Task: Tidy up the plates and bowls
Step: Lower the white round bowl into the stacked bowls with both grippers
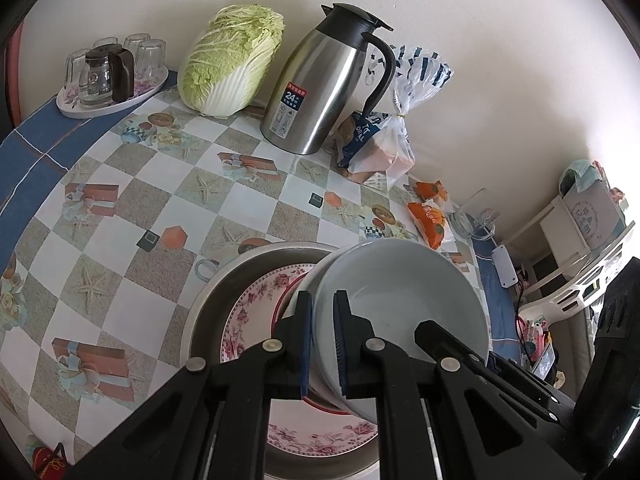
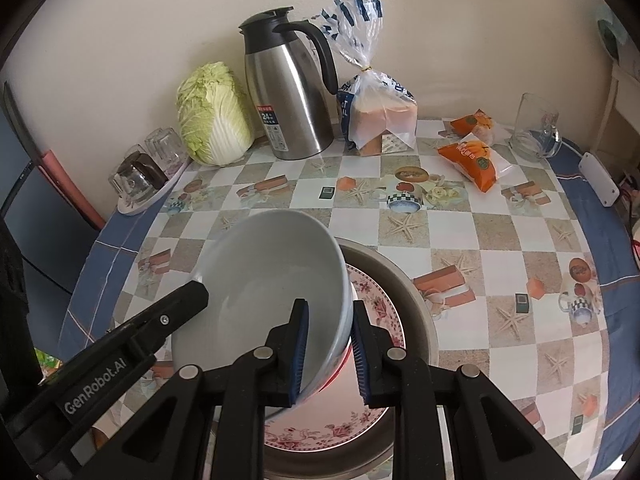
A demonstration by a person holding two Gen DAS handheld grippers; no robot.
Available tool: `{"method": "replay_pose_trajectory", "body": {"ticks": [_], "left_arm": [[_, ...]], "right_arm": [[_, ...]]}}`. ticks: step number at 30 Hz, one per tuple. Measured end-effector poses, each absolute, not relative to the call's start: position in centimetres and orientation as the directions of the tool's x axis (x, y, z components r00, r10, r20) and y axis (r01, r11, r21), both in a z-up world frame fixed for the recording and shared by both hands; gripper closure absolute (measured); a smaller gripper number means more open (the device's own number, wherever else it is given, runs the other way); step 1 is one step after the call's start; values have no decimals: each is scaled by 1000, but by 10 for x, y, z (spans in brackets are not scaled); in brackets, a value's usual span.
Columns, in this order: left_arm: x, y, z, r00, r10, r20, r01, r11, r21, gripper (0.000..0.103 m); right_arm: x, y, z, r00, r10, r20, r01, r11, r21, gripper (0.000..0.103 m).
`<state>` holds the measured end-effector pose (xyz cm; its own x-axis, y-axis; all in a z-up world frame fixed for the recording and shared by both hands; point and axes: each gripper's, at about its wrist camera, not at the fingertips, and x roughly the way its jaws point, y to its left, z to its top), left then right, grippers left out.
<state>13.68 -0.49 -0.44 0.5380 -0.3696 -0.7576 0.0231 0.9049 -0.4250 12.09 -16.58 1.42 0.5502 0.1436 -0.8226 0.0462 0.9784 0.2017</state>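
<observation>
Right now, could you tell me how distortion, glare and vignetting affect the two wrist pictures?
Left wrist view: strong fisheye bending, dark corners, wall washed out at right, steel thermos mirrors its surroundings, white bowl sharp. Right wrist view: table edge curves, corners black, light even, white bowl evenly lit.

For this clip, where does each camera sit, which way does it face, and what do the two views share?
Left wrist: rides the left gripper, angled down at the table; its jaws clamp the white bowl rim, with the right gripper at right.
Right wrist: rides the right gripper, angled down too; its jaws straddle the opposite rim of the bowl, with the left gripper at left.
Shared: the bowl, floral plate in the metal basin, thermos, cabbage.
</observation>
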Motion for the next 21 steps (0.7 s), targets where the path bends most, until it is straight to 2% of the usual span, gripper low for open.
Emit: {"method": "replay_pose_trajectory", "body": {"ticks": [21], "left_arm": [[137,-6,-5,541,-366,-757,25,907,-421,92]], "right_arm": [[117,-176,28,604,157,-781,62,968,243,77]]}}
